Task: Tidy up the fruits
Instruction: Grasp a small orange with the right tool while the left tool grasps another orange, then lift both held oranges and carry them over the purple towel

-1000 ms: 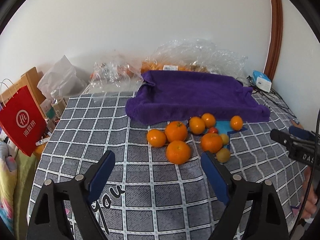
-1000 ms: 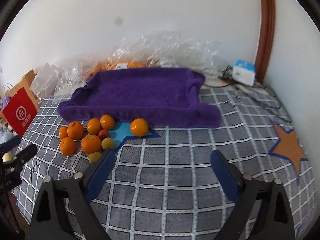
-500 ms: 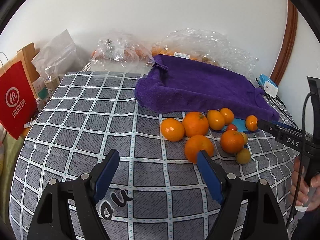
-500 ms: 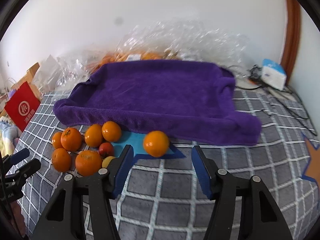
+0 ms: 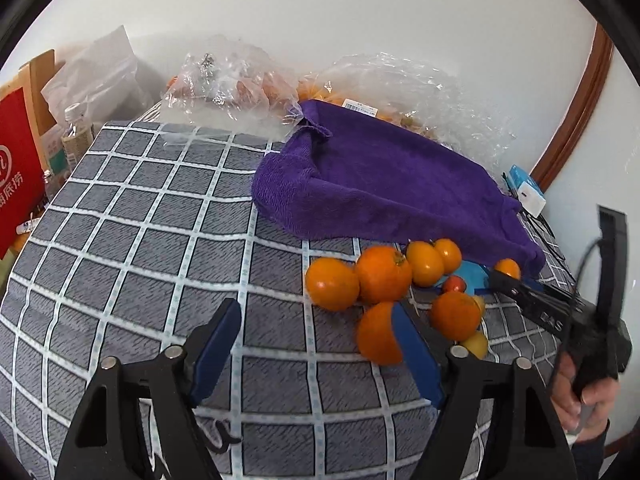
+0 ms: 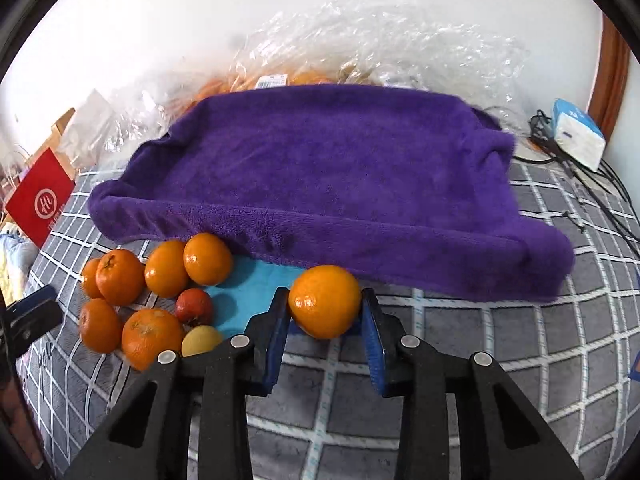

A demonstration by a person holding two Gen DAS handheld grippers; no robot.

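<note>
My right gripper (image 6: 325,302) is closing on a lone orange (image 6: 325,300), and both blue pads touch its sides. That orange rests on a blue star patch just before the front wall of the purple towel-lined tray (image 6: 360,240). To its left lies a cluster of several oranges (image 6: 166,268) with a small red fruit (image 6: 194,306) and a yellow one (image 6: 202,340). My left gripper (image 5: 316,307) hovers low at the cluster's near-left side. Its jaws are closing with nothing between them. Its right finger (image 5: 412,352) hides part of the nearest orange (image 5: 374,334).
Crinkled clear plastic bags (image 6: 360,52) of fruit lie behind the tray by the wall. A red paper bag (image 5: 16,184) and a bottle (image 5: 74,132) stand off the left edge. A white-blue box (image 6: 576,132) and cables sit at the back right. A hand (image 5: 588,396) holds the right gripper.
The right gripper moved forward and down to the lone orange and its jaws narrowed onto it. The left gripper moved closer to the fruit cluster, rolled a little, and narrowed its jaws.
</note>
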